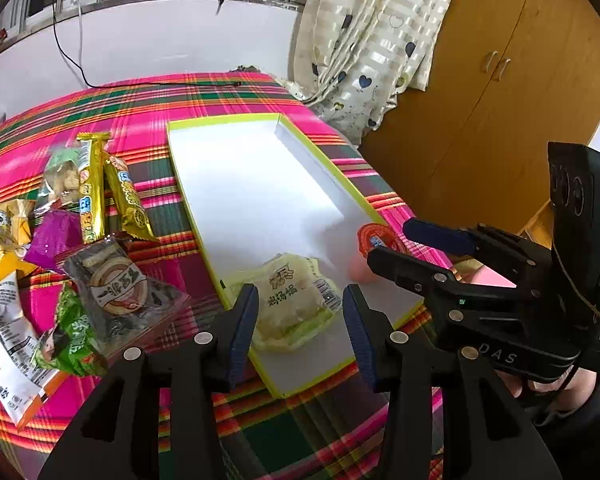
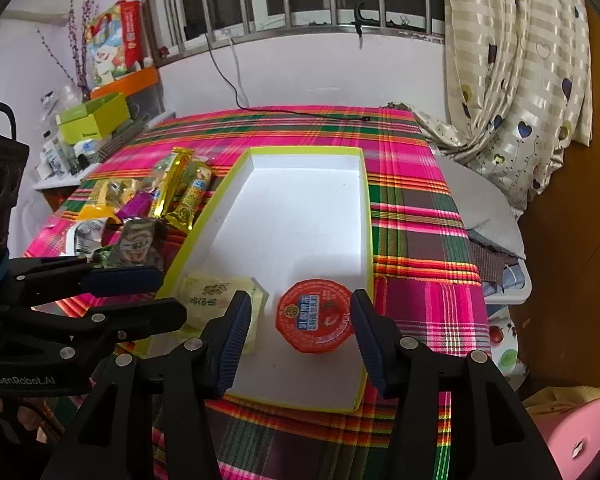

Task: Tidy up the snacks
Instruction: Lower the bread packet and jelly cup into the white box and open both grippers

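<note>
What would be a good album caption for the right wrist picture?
Open right hand-held gripper straddling a red-lidded cup beside a pale yellow snack packet in the white box.

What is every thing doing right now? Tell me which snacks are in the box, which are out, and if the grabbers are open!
White box: lidless, mostly bare.
Yellow-green snack packet: lying in the box's near end.
Red-lidded cup: upright in the box, sealed.
Snack pile: outside the box, on the plaid cloth.
Left hand-held gripper: open, astride the packet, pads clear.
Right hand-held gripper: open, astride the cup, not pressing.
</note>
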Demonstrator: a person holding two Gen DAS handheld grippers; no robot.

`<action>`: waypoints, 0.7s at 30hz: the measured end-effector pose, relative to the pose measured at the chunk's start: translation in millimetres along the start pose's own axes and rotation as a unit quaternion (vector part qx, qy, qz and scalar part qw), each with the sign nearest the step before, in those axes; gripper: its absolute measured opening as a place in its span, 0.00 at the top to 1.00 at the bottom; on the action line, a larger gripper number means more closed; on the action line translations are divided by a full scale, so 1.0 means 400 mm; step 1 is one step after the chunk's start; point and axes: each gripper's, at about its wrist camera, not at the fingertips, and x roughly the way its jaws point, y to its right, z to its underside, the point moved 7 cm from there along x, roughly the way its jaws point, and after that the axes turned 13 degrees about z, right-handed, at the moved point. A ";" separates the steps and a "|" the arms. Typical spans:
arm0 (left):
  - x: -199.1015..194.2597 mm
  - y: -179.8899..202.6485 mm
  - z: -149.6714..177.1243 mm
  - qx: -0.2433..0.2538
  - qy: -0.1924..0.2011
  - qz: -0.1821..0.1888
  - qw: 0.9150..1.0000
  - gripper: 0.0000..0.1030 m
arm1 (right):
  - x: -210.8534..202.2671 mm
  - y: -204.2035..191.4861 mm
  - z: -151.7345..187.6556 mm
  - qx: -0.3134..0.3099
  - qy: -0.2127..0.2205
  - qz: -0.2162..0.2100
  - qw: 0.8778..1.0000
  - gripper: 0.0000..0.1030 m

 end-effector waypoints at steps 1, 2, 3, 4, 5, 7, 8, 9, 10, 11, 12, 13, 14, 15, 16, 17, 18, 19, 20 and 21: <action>-0.005 0.002 0.001 0.000 0.002 -0.001 1.000 0.56 | -0.006 -0.002 0.000 -0.001 0.002 0.000 1.000 0.51; -0.009 0.003 0.002 0.001 0.004 -0.001 1.000 0.56 | -0.010 -0.004 -0.001 -0.001 0.003 0.000 1.000 0.51; -0.015 0.004 0.004 0.000 0.006 -0.001 1.000 0.56 | -0.015 -0.006 -0.002 -0.002 0.005 0.000 1.000 0.51; -0.020 0.004 0.007 -0.001 0.007 0.000 1.000 0.56 | -0.022 -0.009 -0.003 -0.003 0.007 -0.001 1.000 0.51; -0.026 0.004 0.009 -0.003 0.010 0.000 1.000 0.56 | -0.028 -0.013 -0.003 -0.004 0.009 -0.001 1.000 0.51; -0.040 0.002 0.014 -0.005 0.015 -0.002 1.000 0.56 | -0.039 -0.020 -0.005 -0.007 0.014 -0.003 1.000 0.51; -0.046 0.000 0.017 -0.007 0.017 -0.003 1.000 0.56 | -0.045 -0.024 -0.006 -0.008 0.016 -0.003 1.000 0.51; -0.051 -0.001 0.019 -0.008 0.019 -0.005 1.000 0.56 | -0.050 -0.028 -0.006 -0.010 0.017 -0.004 1.000 0.50; -0.056 -0.004 0.021 -0.011 0.022 -0.008 1.000 0.56 | -0.055 -0.033 -0.006 -0.011 0.019 -0.006 1.000 0.50; -0.063 -0.007 0.024 -0.013 0.024 -0.012 1.000 0.56 | -0.059 -0.037 -0.006 -0.013 0.021 -0.007 1.000 0.50; -0.071 -0.010 0.027 -0.015 0.028 -0.016 0.999 0.56 | -0.063 -0.041 -0.006 -0.014 0.022 -0.008 1.000 0.50; -0.077 -0.011 0.028 -0.017 0.031 -0.018 0.999 0.56 | -0.065 -0.044 -0.006 -0.015 0.022 -0.008 1.000 0.49; -0.083 -0.013 0.031 -0.019 0.034 -0.019 0.999 0.56 | -0.068 -0.048 -0.005 -0.017 0.022 -0.009 1.000 0.49; -0.091 -0.017 0.035 -0.022 0.037 -0.022 0.999 0.56 | -0.070 -0.052 -0.004 -0.018 0.023 -0.011 1.000 0.49; -0.095 -0.019 0.038 -0.024 0.039 -0.024 0.999 0.56 | -0.071 -0.055 -0.003 -0.019 0.022 -0.011 0.999 0.49; -0.099 -0.023 0.040 -0.025 0.041 -0.027 0.998 0.56 | -0.072 -0.058 -0.003 -0.020 0.023 -0.012 0.999 0.49; -0.105 -0.027 0.044 -0.027 0.043 -0.029 0.998 0.56 | -0.074 -0.060 -0.002 -0.021 0.023 -0.012 0.999 0.49; -0.109 -0.031 0.046 -0.030 0.044 -0.031 0.998 0.56 | -0.075 -0.063 -0.002 -0.021 0.023 -0.013 0.999 0.49; -0.113 -0.035 0.049 -0.031 0.045 -0.033 0.998 0.56 | -0.076 -0.065 -0.001 -0.022 0.023 -0.014 0.999 0.48; -0.118 -0.039 0.053 -0.033 0.047 -0.035 0.998 0.56 | -0.077 -0.066 0.000 -0.023 0.023 -0.015 0.999 0.48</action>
